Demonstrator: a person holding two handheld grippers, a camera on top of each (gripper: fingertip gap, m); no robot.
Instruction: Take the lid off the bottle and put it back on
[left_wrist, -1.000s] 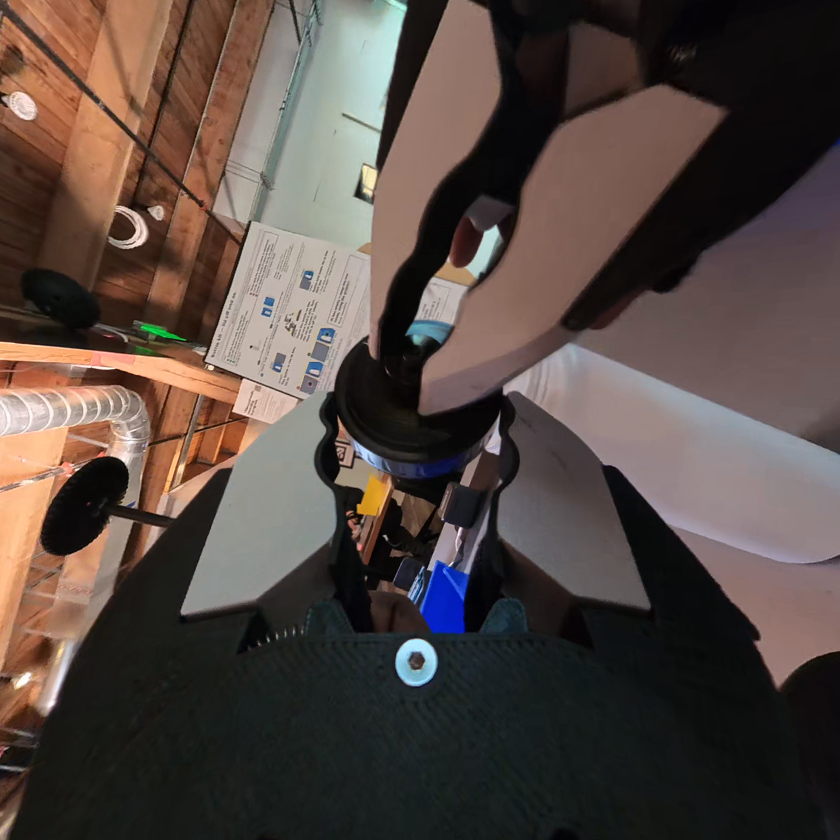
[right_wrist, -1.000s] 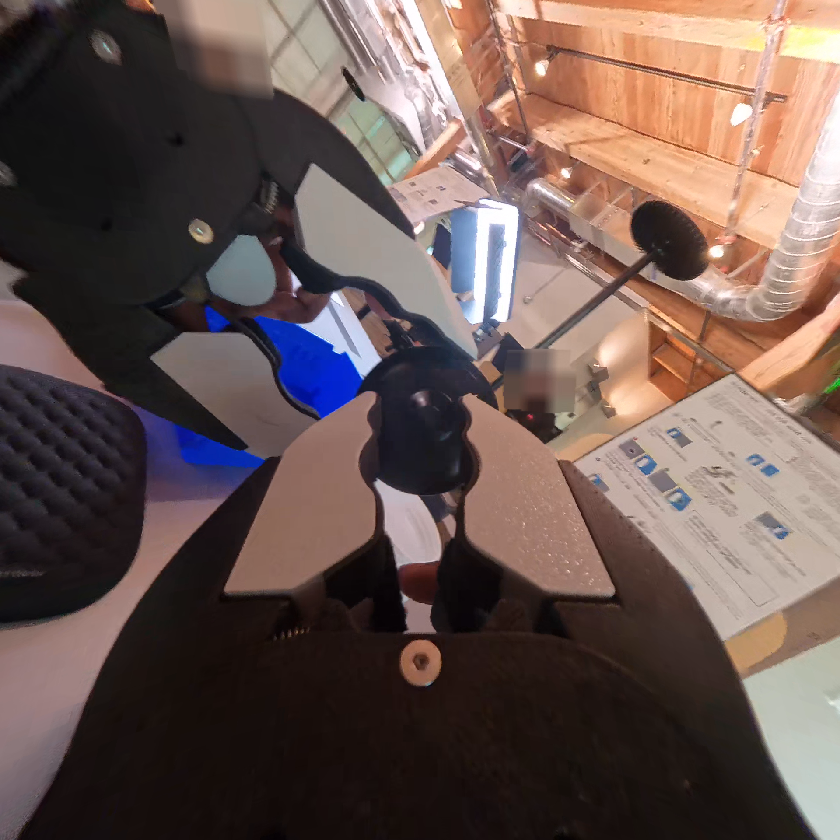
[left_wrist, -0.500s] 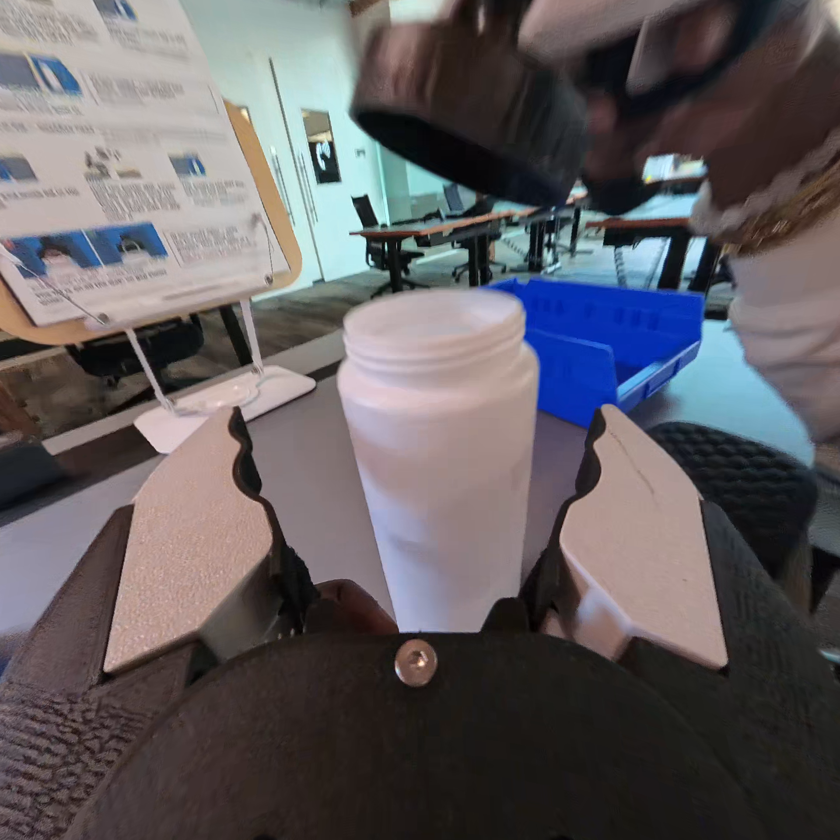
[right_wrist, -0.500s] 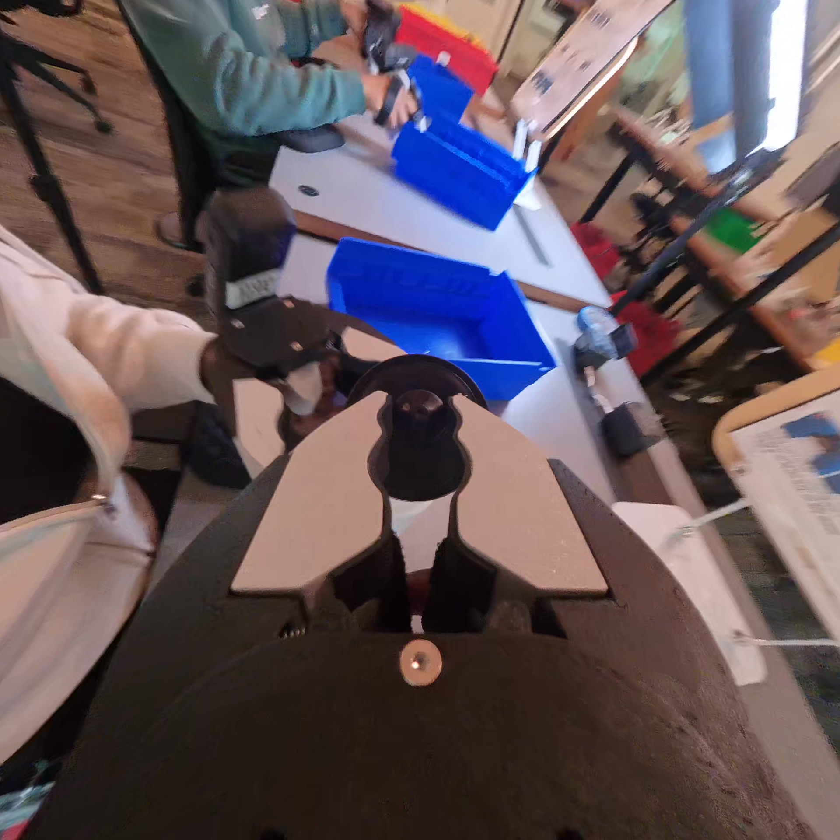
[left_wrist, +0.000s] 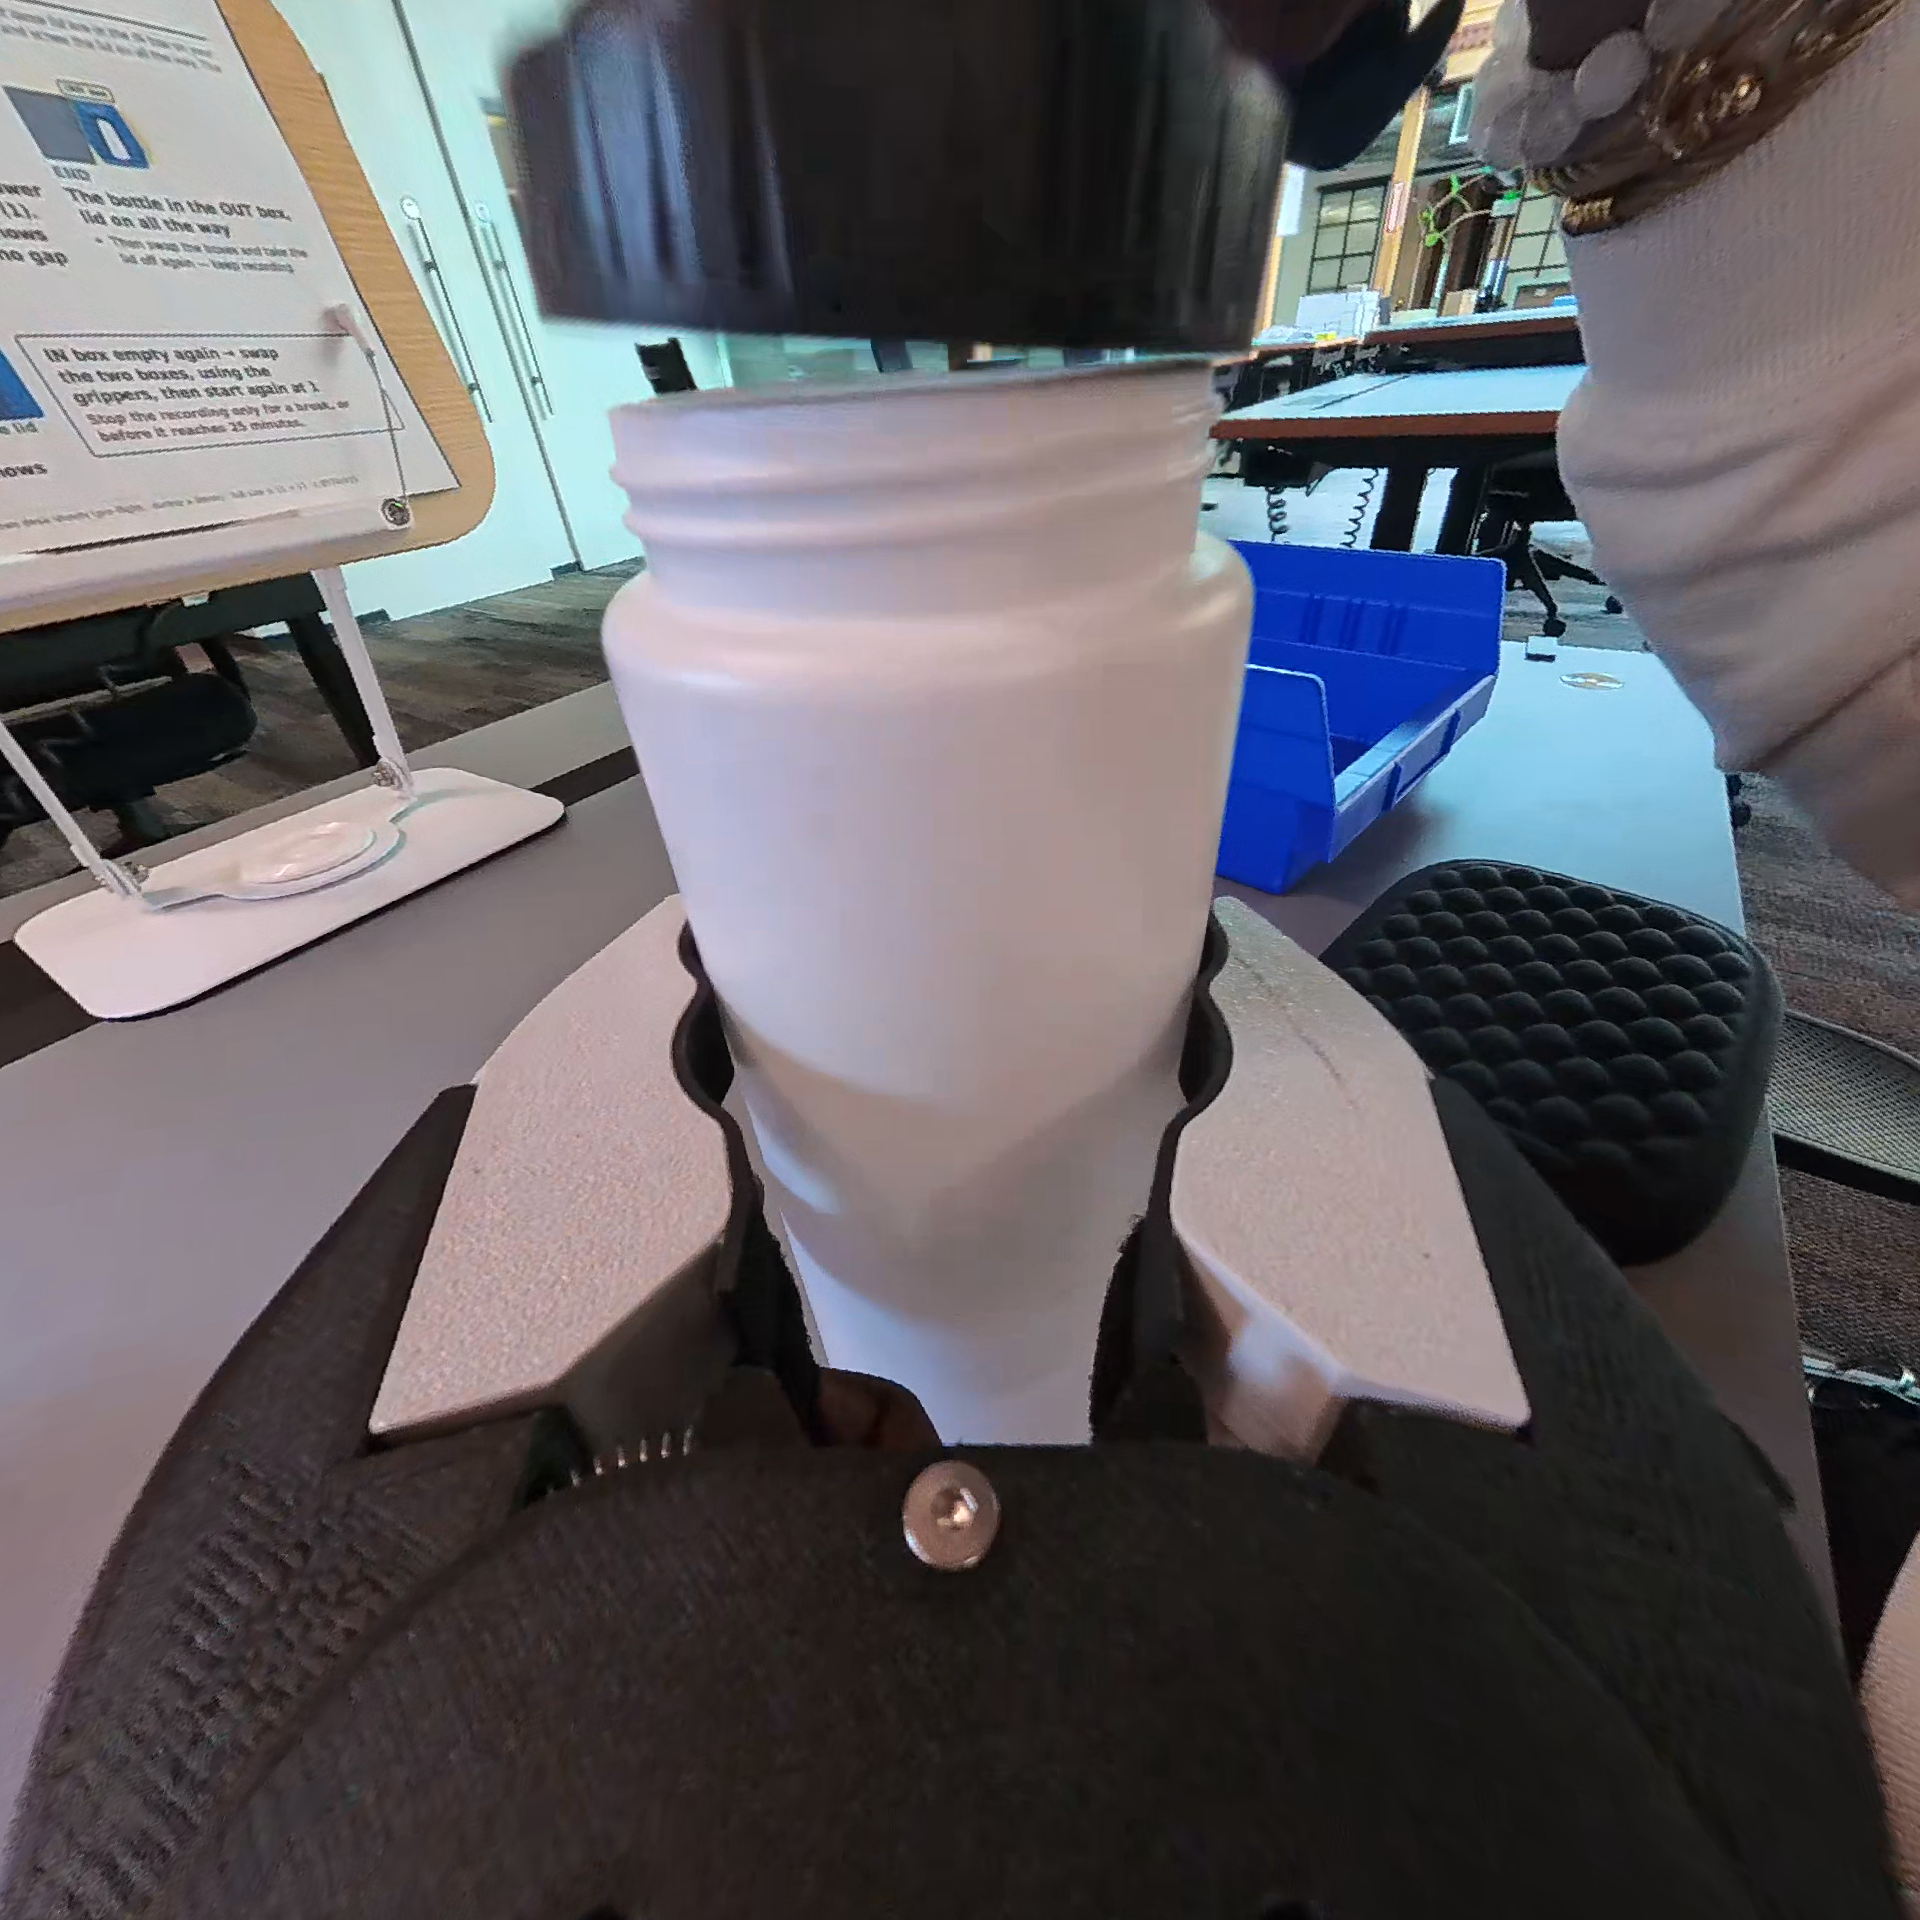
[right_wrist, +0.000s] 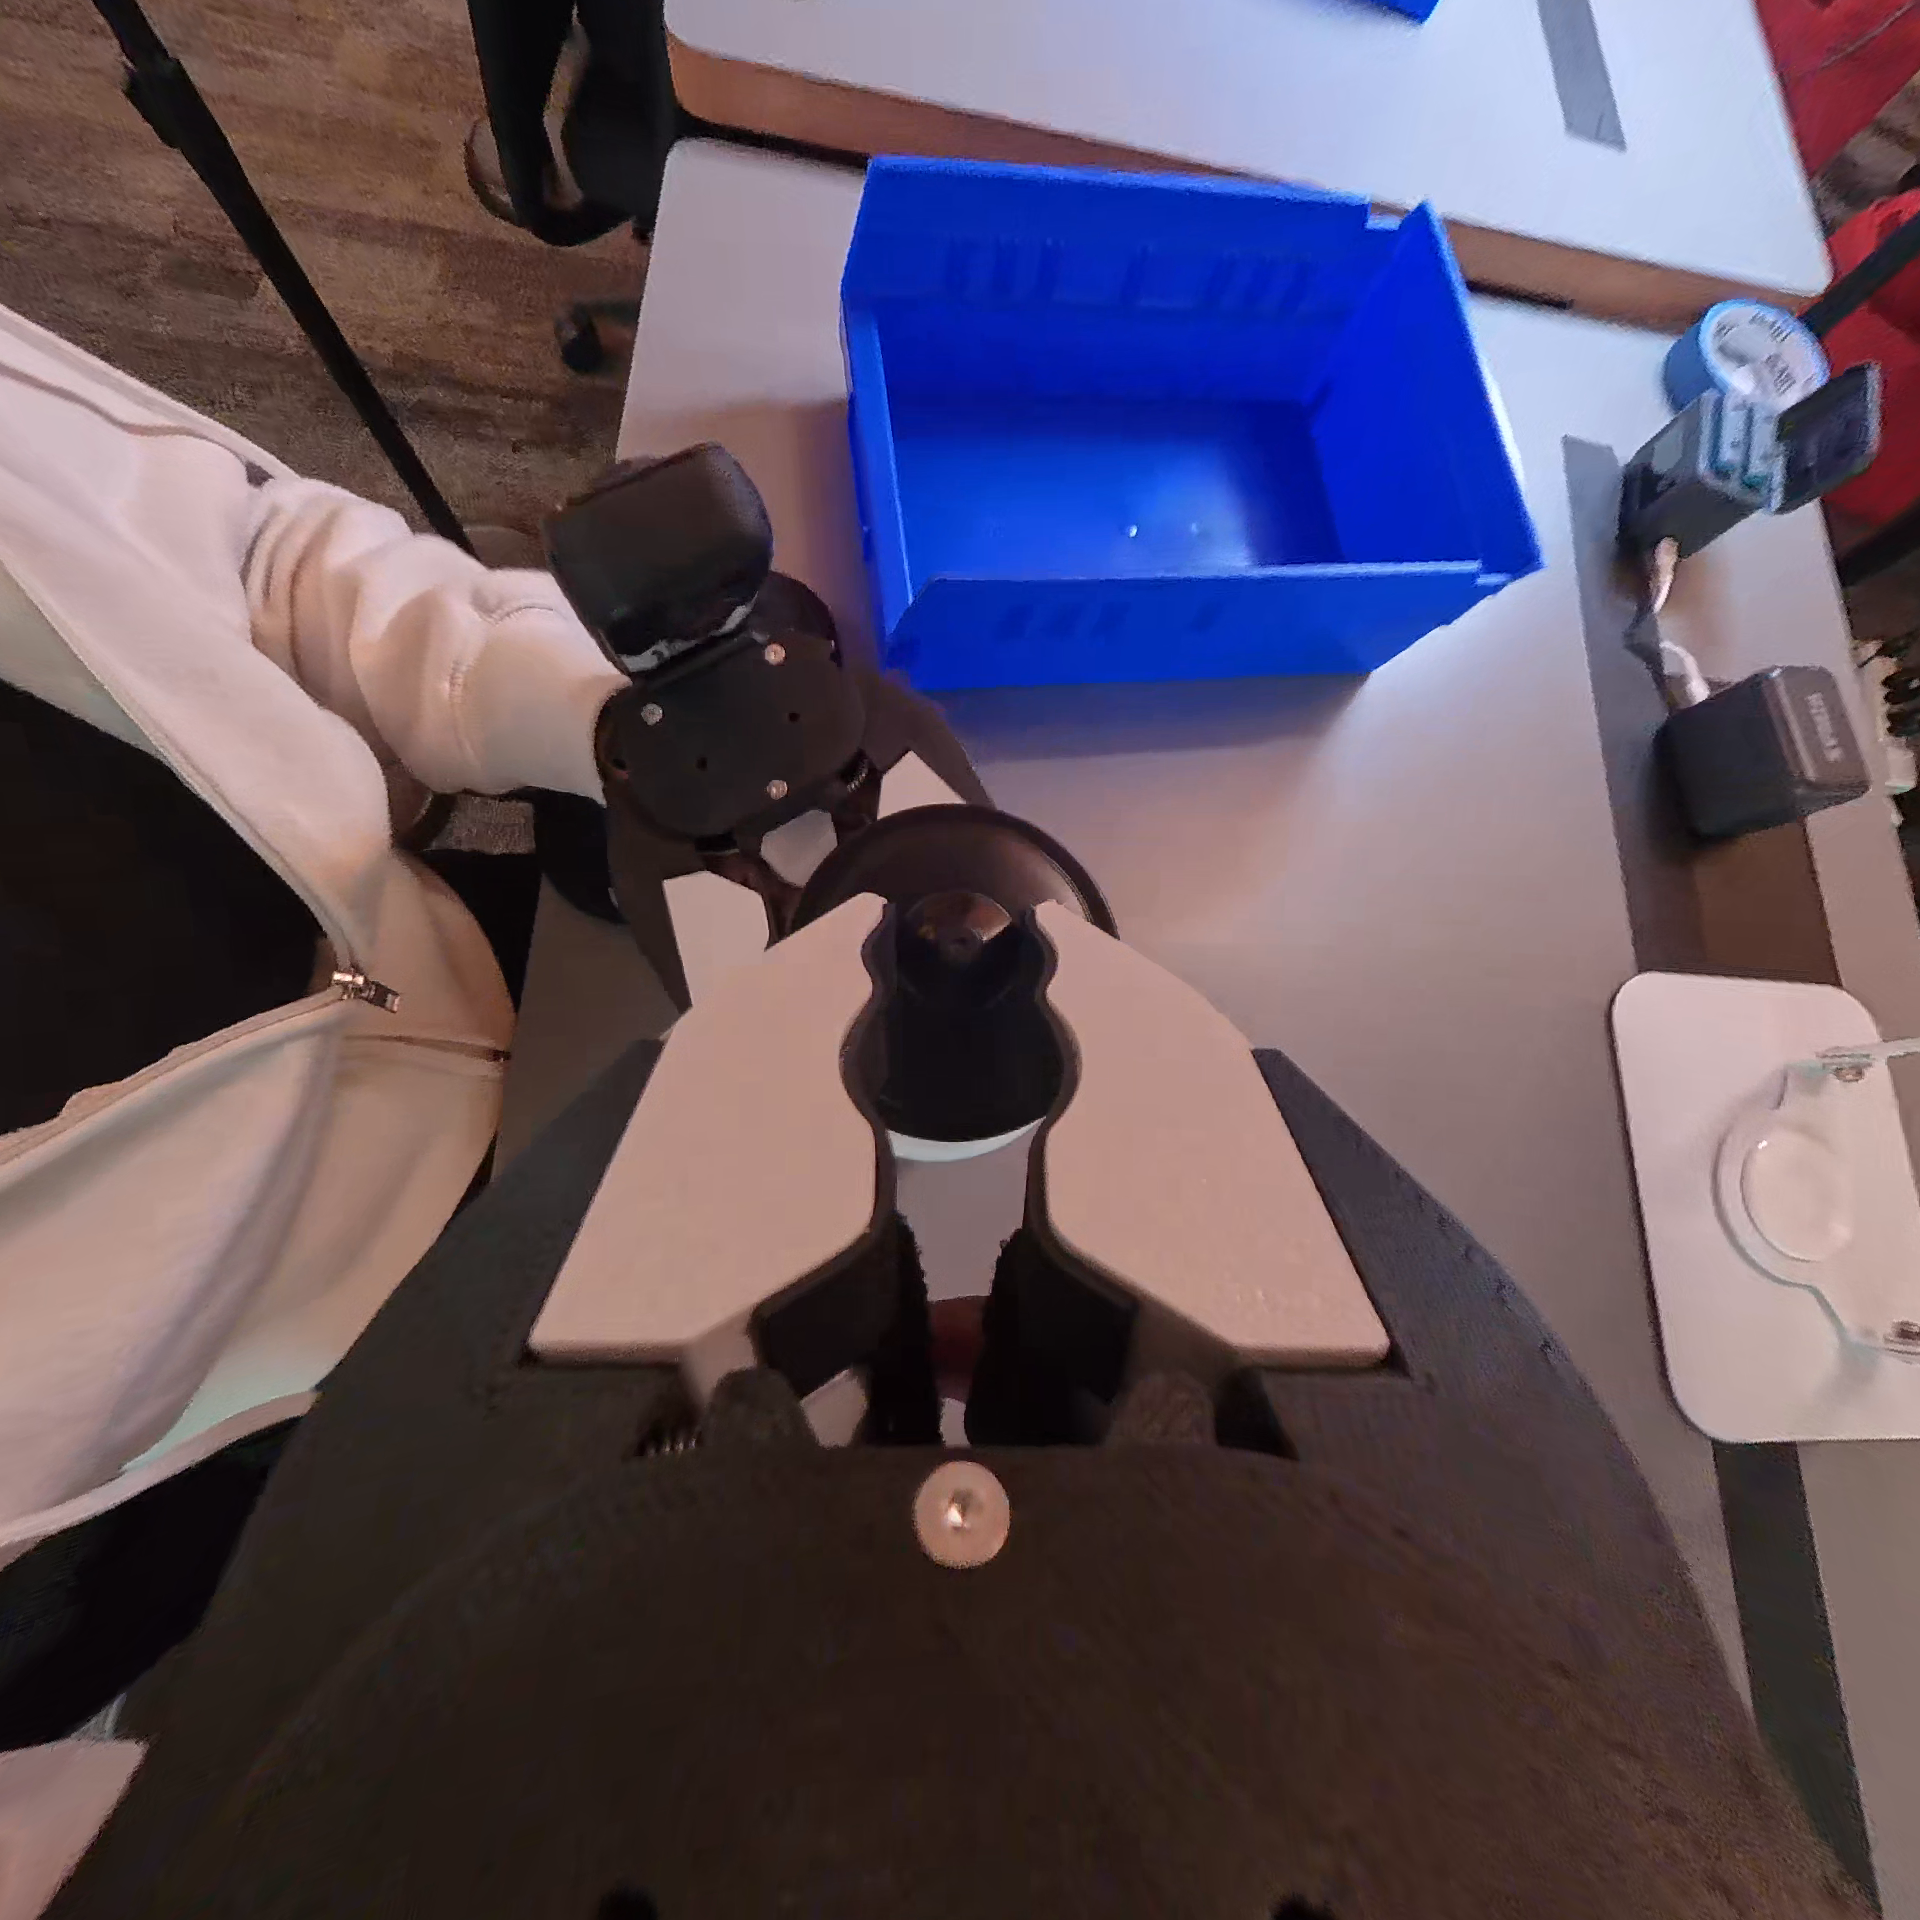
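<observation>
Gripping the white bottle (left_wrist: 935, 831) low on its body, the left gripper (left_wrist: 951, 1049) is closed around it, with a finger pressed to either side. The bottle is held upright above the grey worktop (left_wrist: 312, 1091), its threaded neck bare and open. Directly over the mouth, the black lid (left_wrist: 894, 166) is held level by the right gripper (right_wrist: 961, 997); a thin gap is seen between lid rim and bottle rim, so the lid is not yet seated. In the right wrist view, the lid's top knob is clamped between the nearly closed fingers (right_wrist: 748, 1122), and the lid's round edge shows beyond their tips. A sliver of white bottle is seen below the lid in that view.

A blue bin (right_wrist: 1174, 436) is set on the worktop beyond the bottle, well apart from it and with nothing seen inside. A white stand base (left_wrist: 291, 883) is placed to the left of the bottle in the left wrist view, carrying a tilted instruction board (left_wrist: 187, 291). A black padded armrest (left_wrist: 1558, 1039) is seen just beside the left gripper's right finger. A cream sleeve (right_wrist: 260, 644) is worn on the arm holding the left gripper. Small dark devices (right_wrist: 1756, 748) are laid along the worktop's far edge.
</observation>
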